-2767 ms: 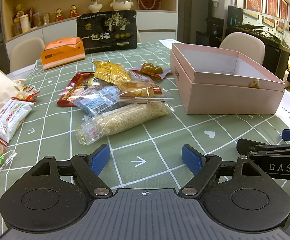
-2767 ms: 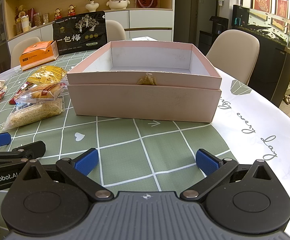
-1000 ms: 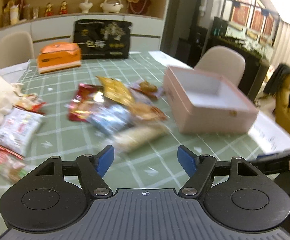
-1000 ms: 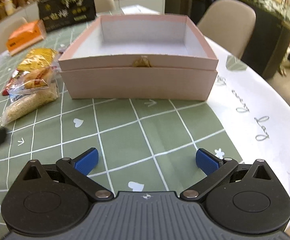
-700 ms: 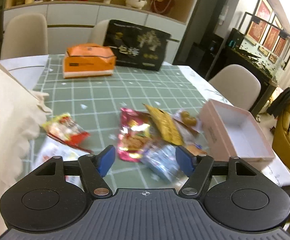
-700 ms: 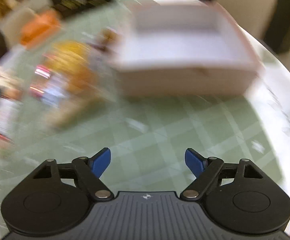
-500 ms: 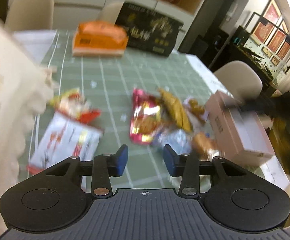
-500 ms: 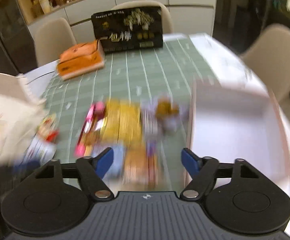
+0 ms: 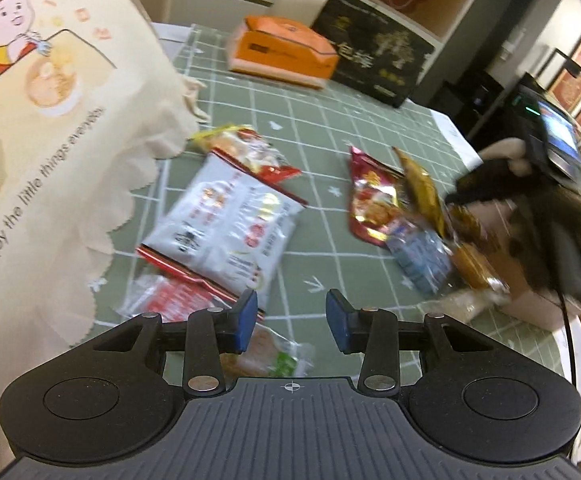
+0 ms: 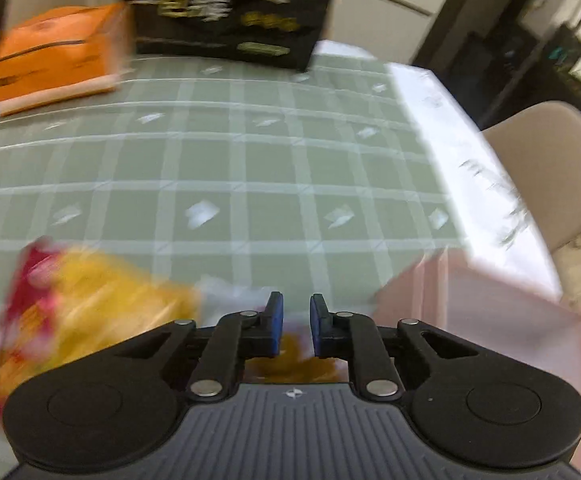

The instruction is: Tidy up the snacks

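Snacks lie loose on the green checked tablecloth (image 9: 314, 128): a white and red packet (image 9: 230, 232) and a small clear-wrapped one (image 9: 266, 354) sit just ahead of the left gripper (image 9: 292, 316), and a red foil bag (image 9: 374, 200), a gold packet (image 9: 422, 188) and a blue one (image 9: 422, 260) are heaped beside the pink box (image 10: 486, 300). The step in hand looks like the first pick. The left gripper's jaws have just narrowed to a middling gap with nothing between them, above the small wrapped packet. The right gripper (image 10: 293, 326) has just closed to a thin slit over the heap's edge near the box; blur hides whether any wrapper is pinched. Next, I judge, each gripper needs a sure hold on one packet, then a lift over the box wall without dragging neighbours
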`<action>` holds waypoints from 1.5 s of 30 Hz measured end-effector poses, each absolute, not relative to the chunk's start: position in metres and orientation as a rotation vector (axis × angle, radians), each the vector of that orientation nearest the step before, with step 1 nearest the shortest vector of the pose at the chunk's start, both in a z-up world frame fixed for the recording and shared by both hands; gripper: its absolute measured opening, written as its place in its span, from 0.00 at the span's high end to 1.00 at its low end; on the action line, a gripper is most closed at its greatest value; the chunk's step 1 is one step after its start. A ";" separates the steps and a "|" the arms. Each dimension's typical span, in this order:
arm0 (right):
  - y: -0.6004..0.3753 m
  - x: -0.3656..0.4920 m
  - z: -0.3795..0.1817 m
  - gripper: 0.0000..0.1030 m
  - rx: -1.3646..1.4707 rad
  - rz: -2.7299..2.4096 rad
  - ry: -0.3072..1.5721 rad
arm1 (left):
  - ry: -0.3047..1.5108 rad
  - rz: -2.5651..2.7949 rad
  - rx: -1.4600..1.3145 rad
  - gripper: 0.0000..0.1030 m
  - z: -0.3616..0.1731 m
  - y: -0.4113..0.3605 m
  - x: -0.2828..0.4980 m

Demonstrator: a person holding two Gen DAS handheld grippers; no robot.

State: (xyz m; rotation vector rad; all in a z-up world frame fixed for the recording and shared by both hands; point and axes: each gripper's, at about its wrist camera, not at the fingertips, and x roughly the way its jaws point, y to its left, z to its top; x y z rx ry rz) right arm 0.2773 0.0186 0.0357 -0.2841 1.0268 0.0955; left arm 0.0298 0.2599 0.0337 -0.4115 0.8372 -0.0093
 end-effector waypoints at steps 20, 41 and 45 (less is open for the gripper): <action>-0.154 0.123 0.066 0.38 0.200 0.318 1.009 | 0.815 -0.123 -0.289 0.58 0.076 0.147 0.080; -0.147 0.078 0.059 0.48 0.007 0.378 1.019 | 0.977 -0.335 0.019 0.56 0.040 0.083 0.075; -0.173 0.072 0.053 0.36 0.011 0.355 1.007 | 1.003 -0.429 0.143 0.56 0.043 0.066 0.060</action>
